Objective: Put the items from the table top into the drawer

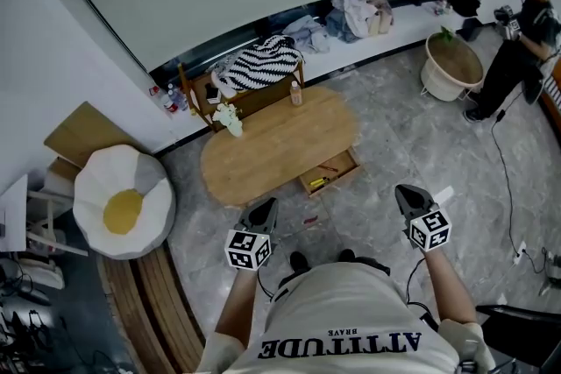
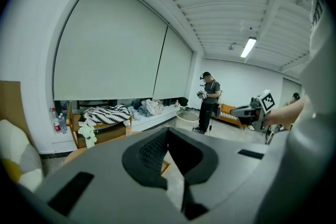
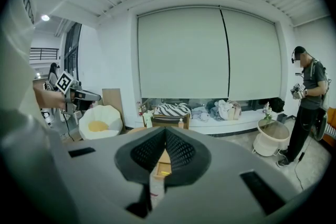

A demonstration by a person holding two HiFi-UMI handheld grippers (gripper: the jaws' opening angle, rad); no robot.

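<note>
Holding both claws closed and empty, the person is standing near the table (image 1: pixel 272 144): left claw (image 1: pixel 261 210) and right claw (image 1: pixel 408 195) are hovering off its near edge. A bottle (image 1: pixel 295 92) and a flower vase (image 1: pixel 230 120) are resting on the table; its drawer (image 1: pixel 342 168) is hanging open, containing a yellow item (image 1: pixel 318 182).

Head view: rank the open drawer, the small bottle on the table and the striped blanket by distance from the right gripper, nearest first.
1. open drawer: on the near side of the table, just ahead and left of the right gripper.
2. small bottle: upright at the table's far edge.
3. striped blanket: beyond the table, farthest back.
</note>
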